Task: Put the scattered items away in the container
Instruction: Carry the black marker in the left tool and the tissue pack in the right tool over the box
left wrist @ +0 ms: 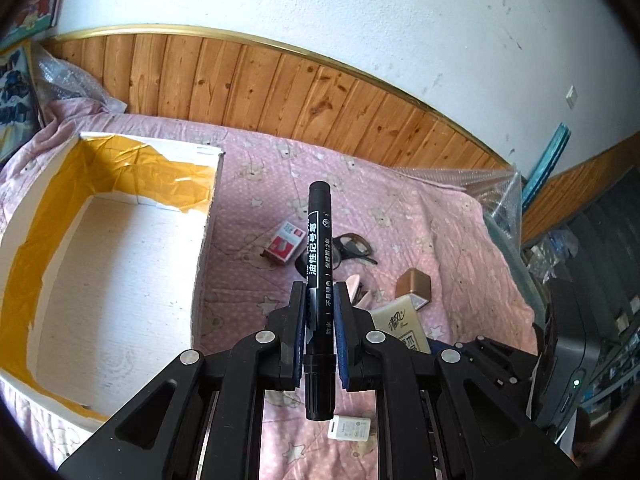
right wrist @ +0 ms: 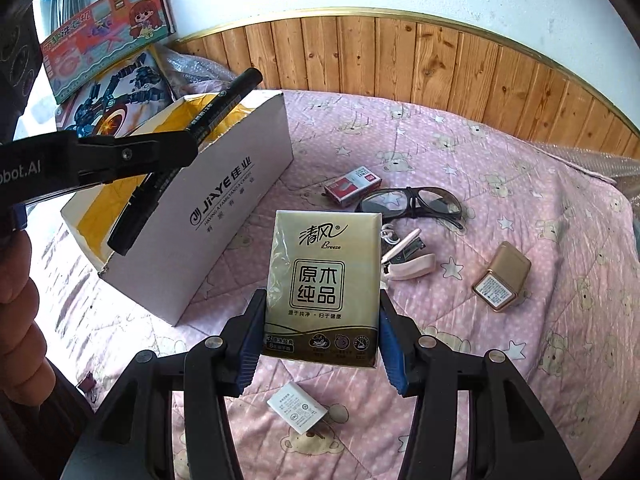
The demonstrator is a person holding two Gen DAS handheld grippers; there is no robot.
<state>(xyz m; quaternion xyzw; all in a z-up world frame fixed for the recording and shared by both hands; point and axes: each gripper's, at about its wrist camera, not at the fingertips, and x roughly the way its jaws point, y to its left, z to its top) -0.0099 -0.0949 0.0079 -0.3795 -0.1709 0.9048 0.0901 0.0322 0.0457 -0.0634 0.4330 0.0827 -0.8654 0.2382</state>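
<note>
My left gripper [left wrist: 319,292] is shut on a black marker pen [left wrist: 318,240] and holds it in the air beside the open white cardboard box [left wrist: 120,240]. In the right wrist view the same pen [right wrist: 224,104] hangs over the box's rim [right wrist: 236,184]. My right gripper [right wrist: 322,300] is shut on a gold tissue pack [right wrist: 324,280], raised above the pink bedspread. On the bedspread lie a red staple box [right wrist: 352,184], black glasses [right wrist: 412,204], a pink stapler [right wrist: 408,258], a gold case [right wrist: 502,278] and a white charger [right wrist: 298,408].
A wood-panelled wall [right wrist: 400,52] borders the far side of the bed. Toy boxes [right wrist: 104,32] lean at the back left behind the cardboard box. Bubble wrap [left wrist: 500,192] and a dark cabinet [left wrist: 592,280] stand to the right.
</note>
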